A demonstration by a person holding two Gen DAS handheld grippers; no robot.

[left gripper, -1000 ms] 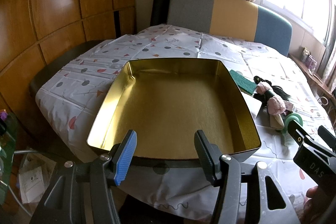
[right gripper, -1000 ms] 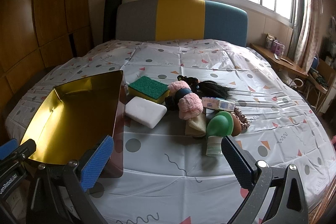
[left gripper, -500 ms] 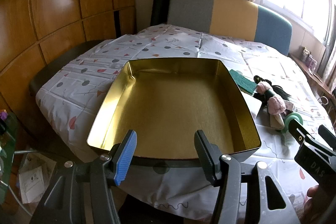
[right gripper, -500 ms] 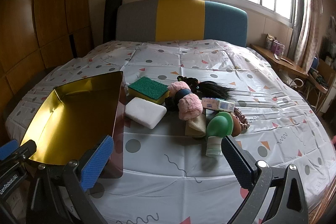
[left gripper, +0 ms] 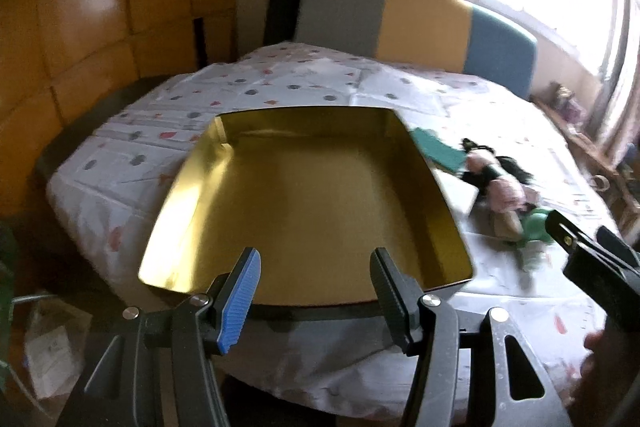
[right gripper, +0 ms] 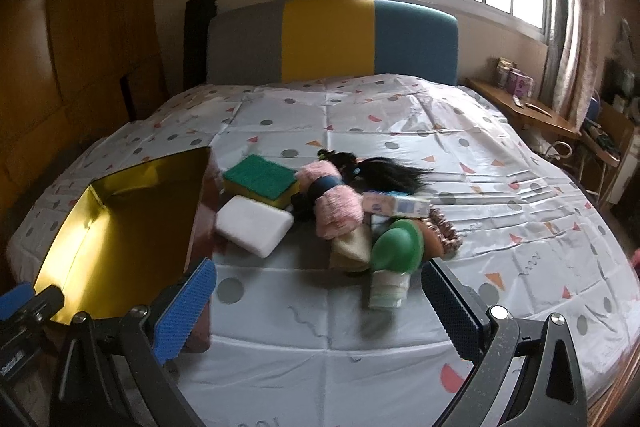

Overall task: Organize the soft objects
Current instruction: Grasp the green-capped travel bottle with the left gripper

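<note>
An empty gold tin tray (left gripper: 304, 203) lies on the bed; it also shows in the right wrist view (right gripper: 116, 223) at the left. Right of it sits a pile: a green-and-yellow sponge (right gripper: 260, 177), a white sponge block (right gripper: 254, 225), a pink fuzzy roll with a dark band (right gripper: 332, 201), black hair (right gripper: 384, 169), a small printed box (right gripper: 396, 205), a beige cloth (right gripper: 352, 245), a green puff on a white bottle (right gripper: 396, 251) and a brown scrunchie (right gripper: 442, 233). My left gripper (left gripper: 316, 285) is open and empty at the tray's near rim. My right gripper (right gripper: 316, 303) is open and empty before the pile.
The bed has a white patterned plastic sheet (right gripper: 400, 131) and a grey, yellow and blue headboard (right gripper: 332, 41). Wooden wardrobe panels (left gripper: 80, 27) stand on the left. A wooden shelf with small items (right gripper: 524, 107) runs under the window on the right.
Both grippers have shifted forward and up slightly; the views are blurred by motion. Nothing on the bed has moved.
</note>
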